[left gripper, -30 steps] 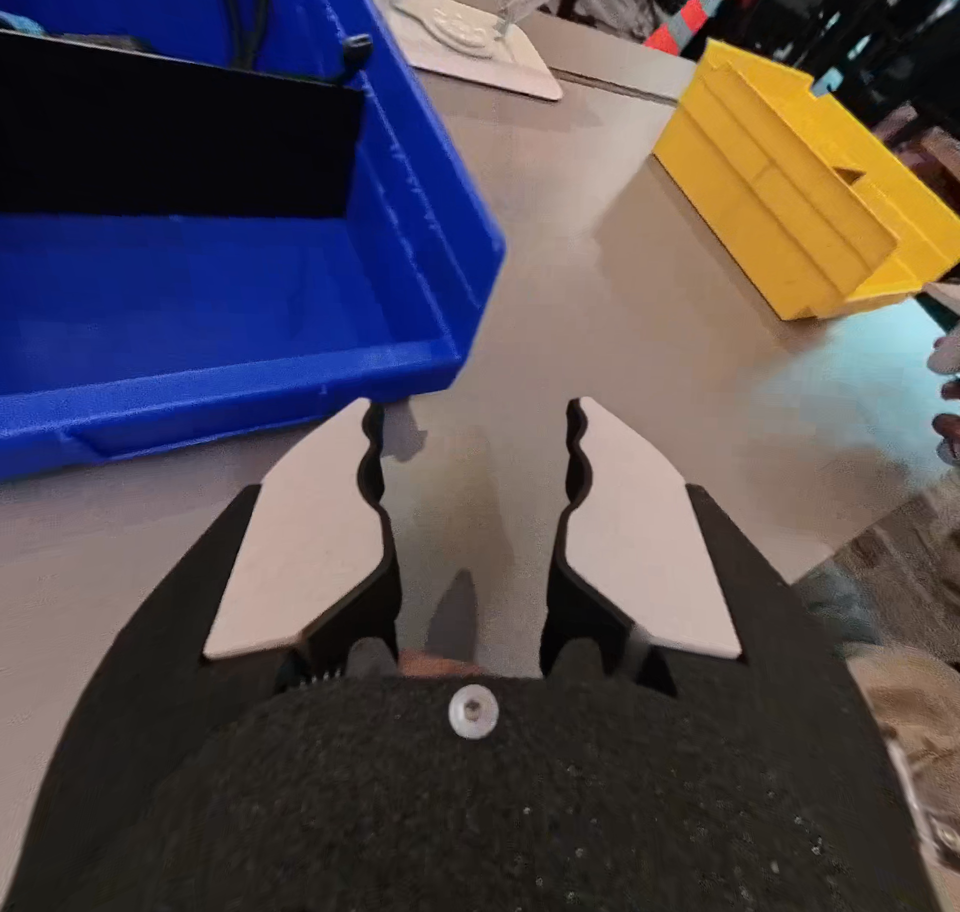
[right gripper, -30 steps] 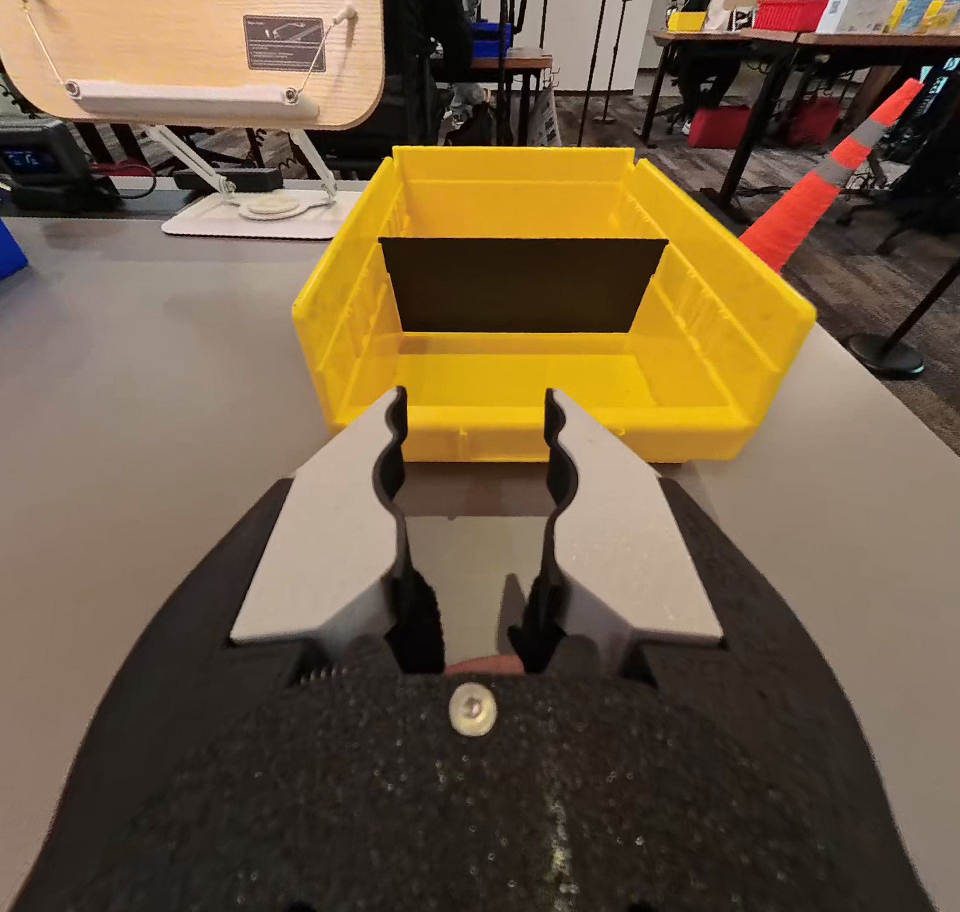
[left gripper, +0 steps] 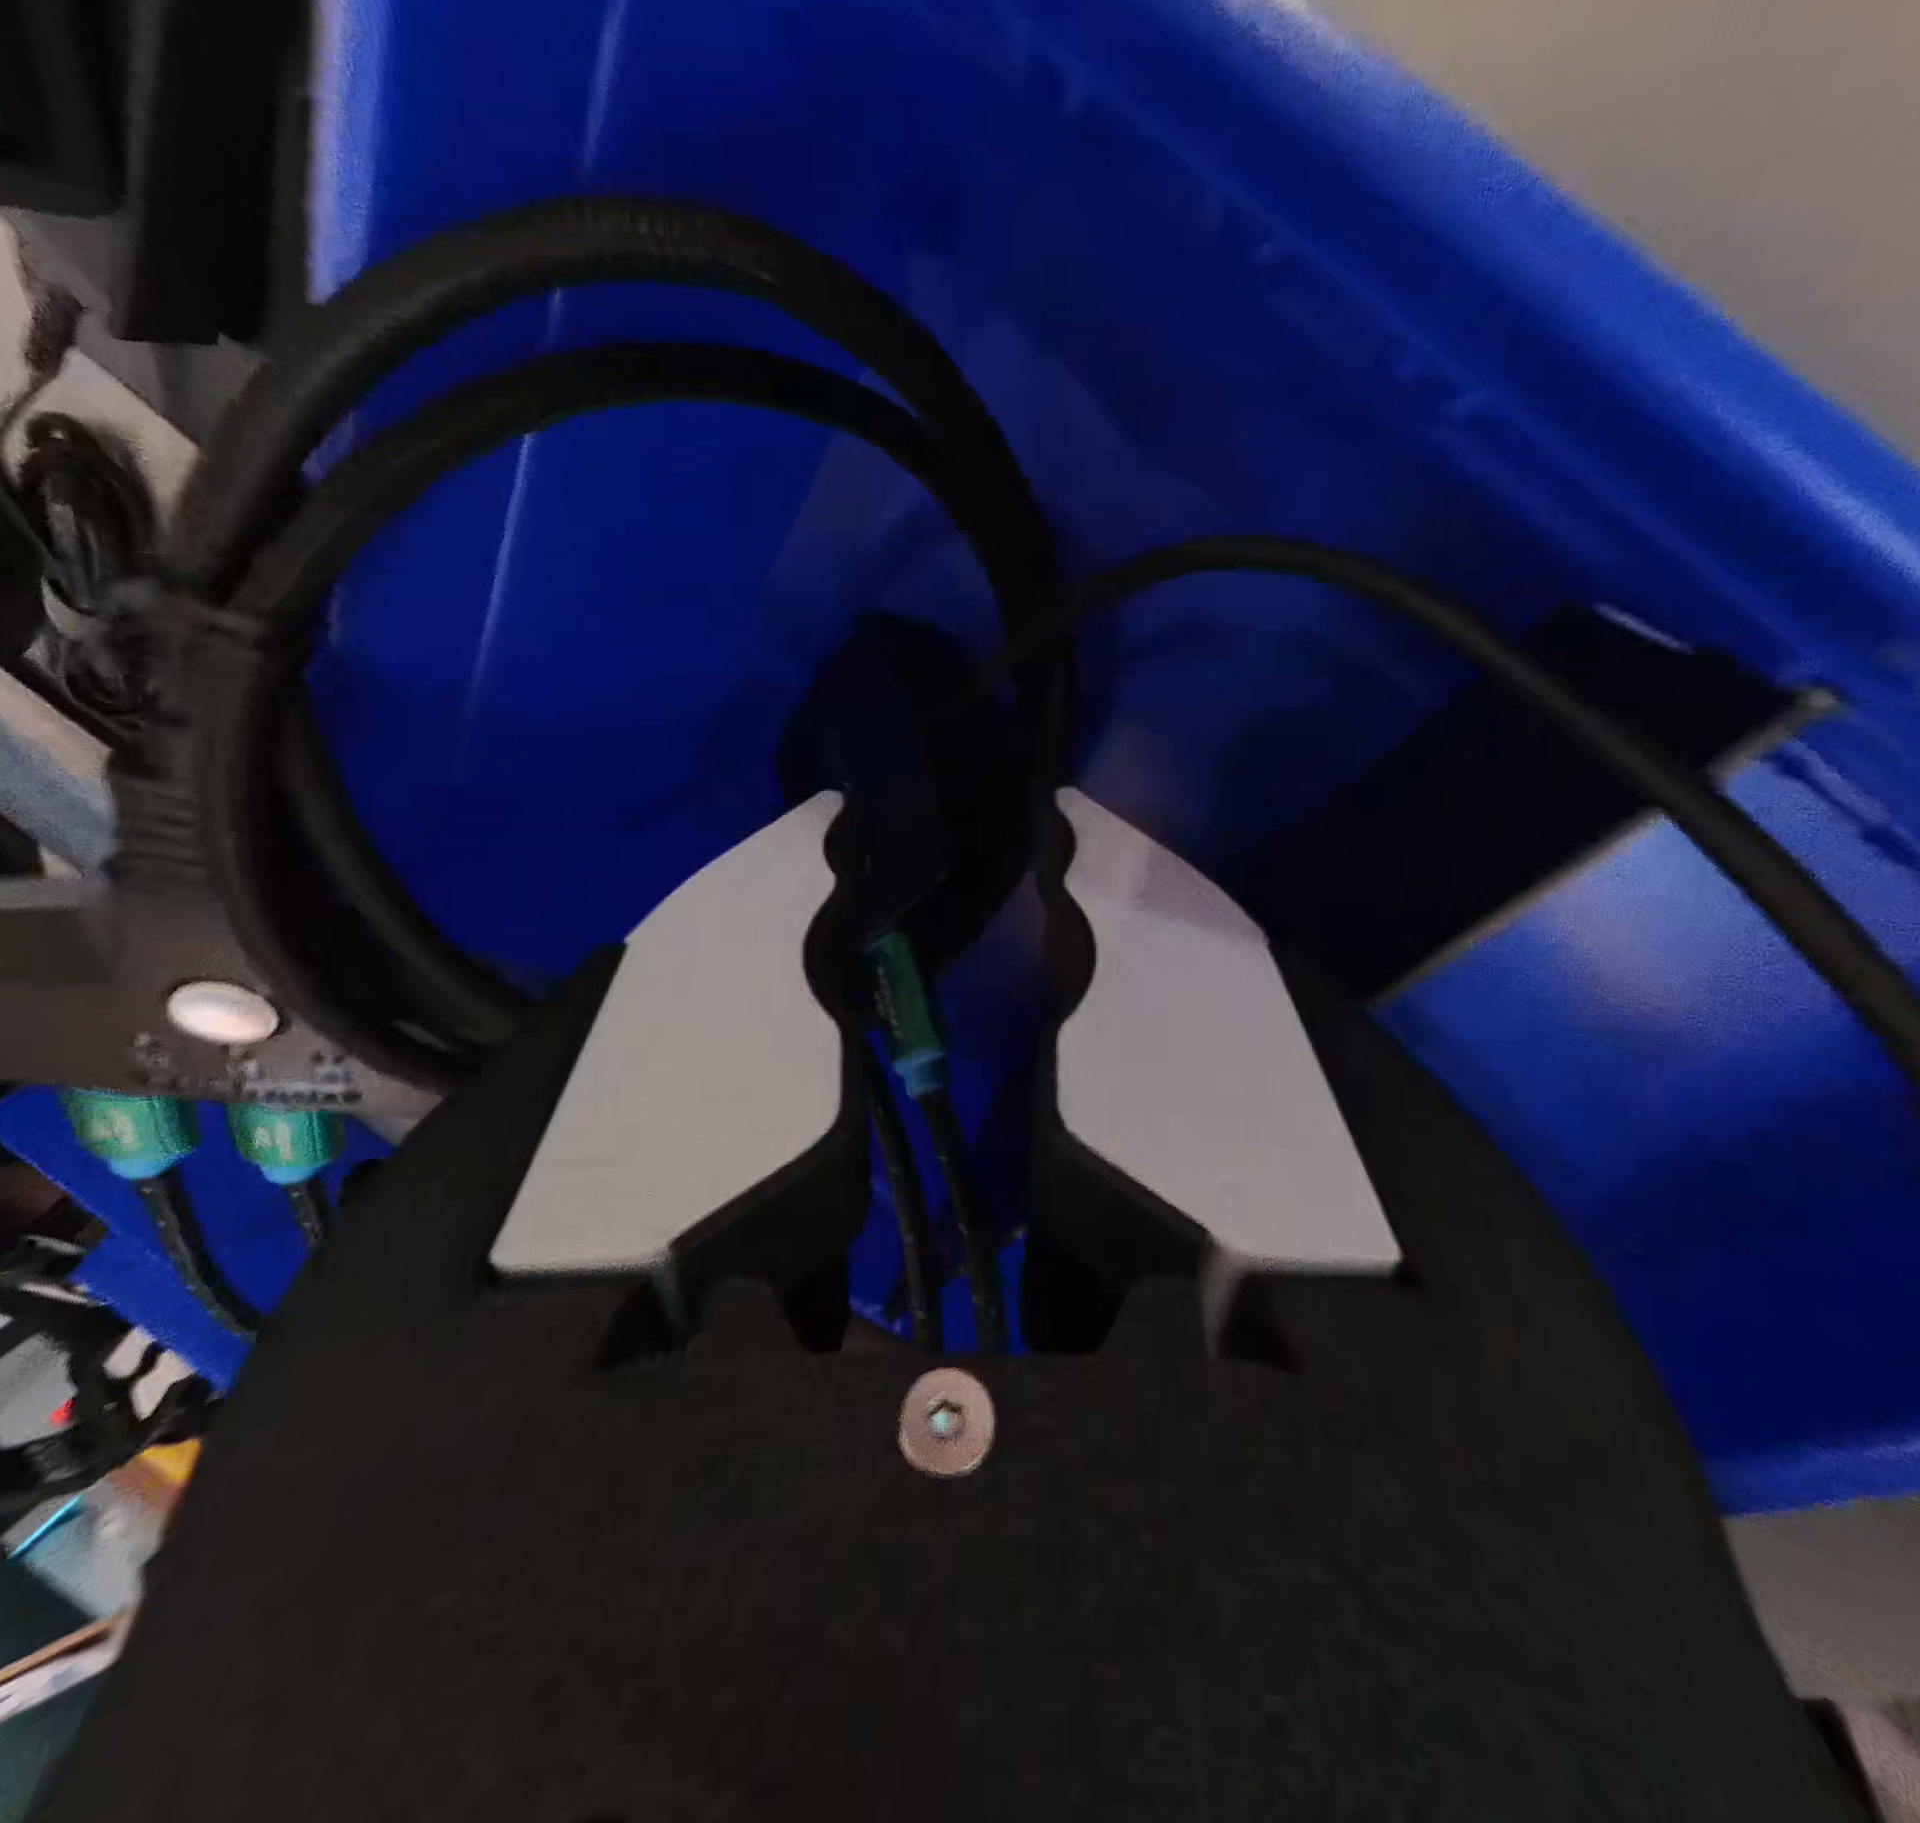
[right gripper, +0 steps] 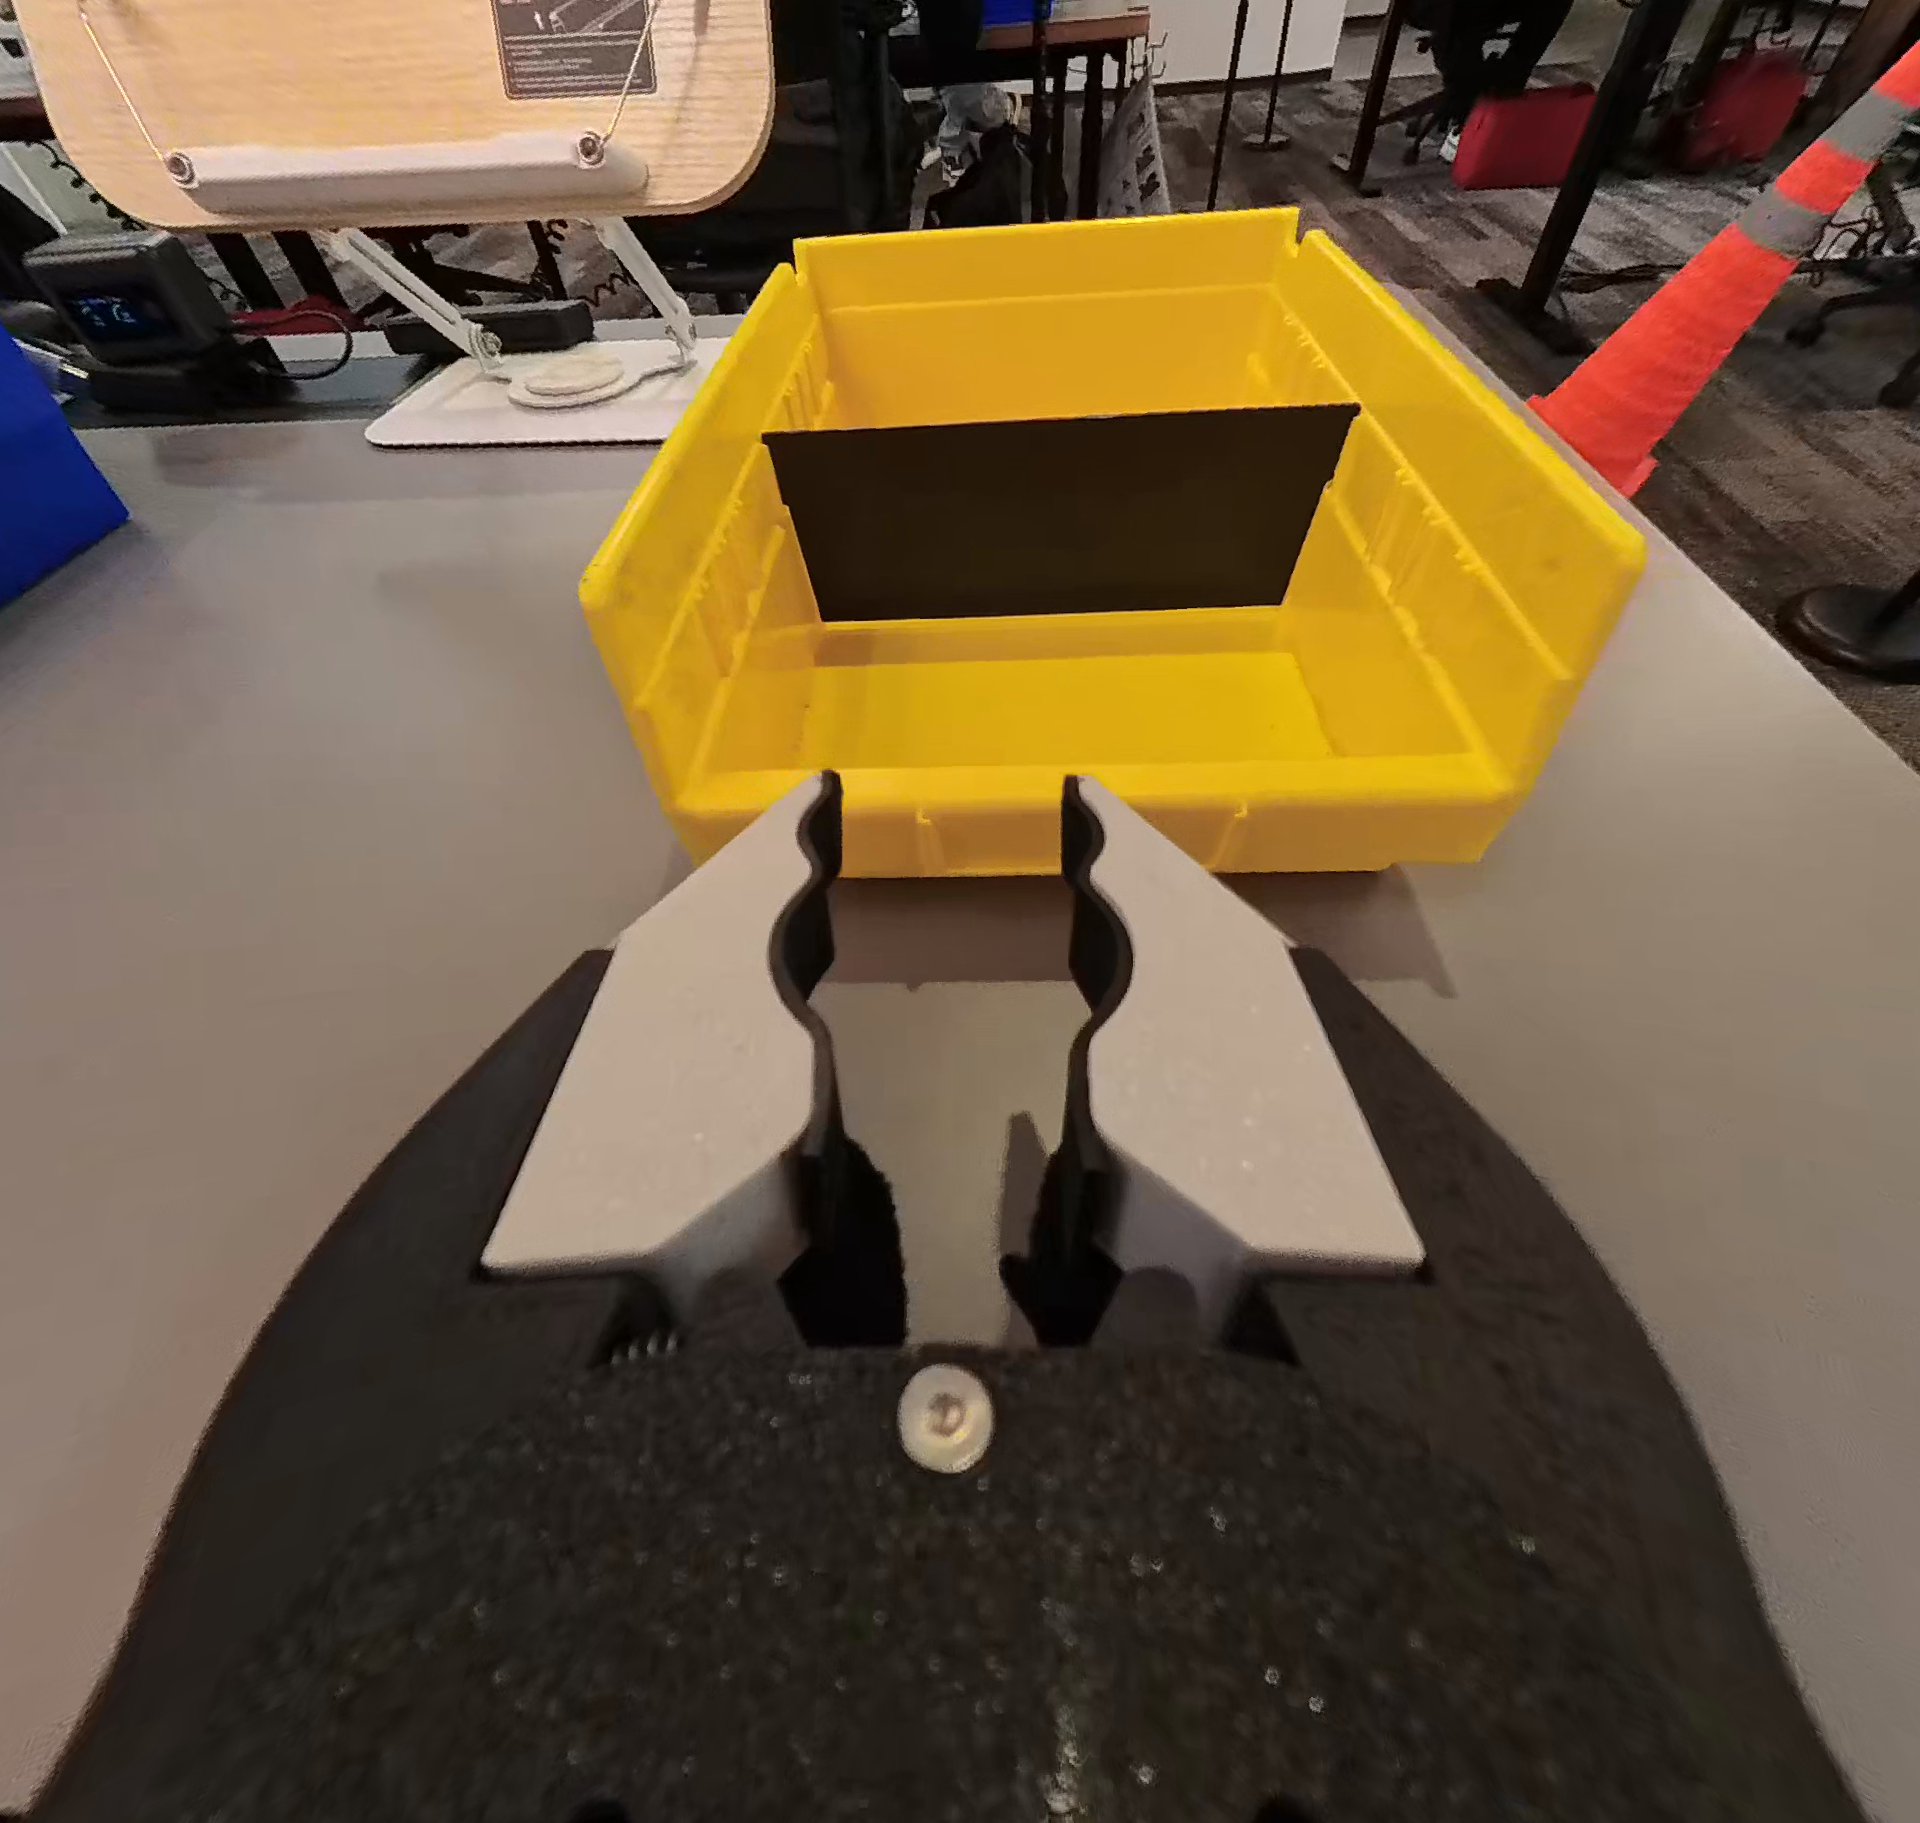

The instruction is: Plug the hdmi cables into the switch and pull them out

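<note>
The left gripper (left gripper: 945,807) reaches into the blue plastic bin (left gripper: 1299,339), its jaws spread around a looped black HDMI cable (left gripper: 644,235) with a teal plug (left gripper: 896,984) (the view is blurred). At the bin's left edge, a dark switch box (left gripper: 135,952) holds two teal plugs (left gripper: 197,1134). The right gripper (right gripper: 948,807) hovers spread and empty before the yellow plastic bin (right gripper: 1039,713) on the grey table (right gripper: 312,734).

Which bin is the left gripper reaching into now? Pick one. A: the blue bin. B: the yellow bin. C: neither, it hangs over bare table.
A: blue bin walls fill the left wrist view, with the left gripper fingers open among the black HDMI cables inside it.
</note>
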The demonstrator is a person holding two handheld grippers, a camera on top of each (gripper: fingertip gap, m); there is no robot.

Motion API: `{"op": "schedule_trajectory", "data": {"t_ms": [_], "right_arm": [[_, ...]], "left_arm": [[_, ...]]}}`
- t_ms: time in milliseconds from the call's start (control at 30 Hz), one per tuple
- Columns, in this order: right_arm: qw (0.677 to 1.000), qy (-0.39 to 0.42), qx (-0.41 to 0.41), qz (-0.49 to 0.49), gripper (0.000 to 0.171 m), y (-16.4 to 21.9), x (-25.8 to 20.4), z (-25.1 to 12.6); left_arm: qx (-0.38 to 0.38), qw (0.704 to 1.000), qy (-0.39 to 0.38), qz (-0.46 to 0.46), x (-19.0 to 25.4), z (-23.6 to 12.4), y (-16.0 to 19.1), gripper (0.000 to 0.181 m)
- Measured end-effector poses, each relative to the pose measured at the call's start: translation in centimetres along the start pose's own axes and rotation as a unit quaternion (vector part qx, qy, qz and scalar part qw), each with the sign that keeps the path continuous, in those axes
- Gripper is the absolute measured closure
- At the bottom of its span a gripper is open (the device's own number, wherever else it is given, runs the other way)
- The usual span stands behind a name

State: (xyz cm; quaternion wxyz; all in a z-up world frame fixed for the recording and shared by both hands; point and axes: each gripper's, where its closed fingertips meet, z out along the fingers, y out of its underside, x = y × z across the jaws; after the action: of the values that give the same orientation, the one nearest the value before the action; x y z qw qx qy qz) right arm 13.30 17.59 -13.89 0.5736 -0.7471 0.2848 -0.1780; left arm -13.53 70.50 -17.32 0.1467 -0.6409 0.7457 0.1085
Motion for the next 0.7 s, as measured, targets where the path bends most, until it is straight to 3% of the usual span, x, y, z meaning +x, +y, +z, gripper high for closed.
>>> {"op": "schedule_trajectory", "data": {"t_ms": [167, 333, 533, 700], "right_arm": [[1.0, -0.009, -0.008, 0.018, 0.131, 0.3, 0.2, -0.2], [1.0, -0.009, -0.016, 0.019, 0.132, 0.8, 0.4, -0.1], [1.0, -0.009, -0.007, 0.012, 0.134, 0.4, 0.1, -0.2], [0.999, -0.033, 0.01, -0.011, 0.133, -0.5, -2.1, -0.3]], "left_arm": [[-0.082, 0.996, -0.021, 0.026, -0.7, 2.5, 1.0, 0.149], [-0.079, 0.994, -0.066, 0.039, -1.7, 1.6, 0.7, 0.16], [0.079, 0.992, -0.1, -0.012, -2.9, -6.6, -1.6, 0.166], [0.23, 0.964, -0.08, -0.106, -3.8, -15.9, -1.6, 0.166]]}}
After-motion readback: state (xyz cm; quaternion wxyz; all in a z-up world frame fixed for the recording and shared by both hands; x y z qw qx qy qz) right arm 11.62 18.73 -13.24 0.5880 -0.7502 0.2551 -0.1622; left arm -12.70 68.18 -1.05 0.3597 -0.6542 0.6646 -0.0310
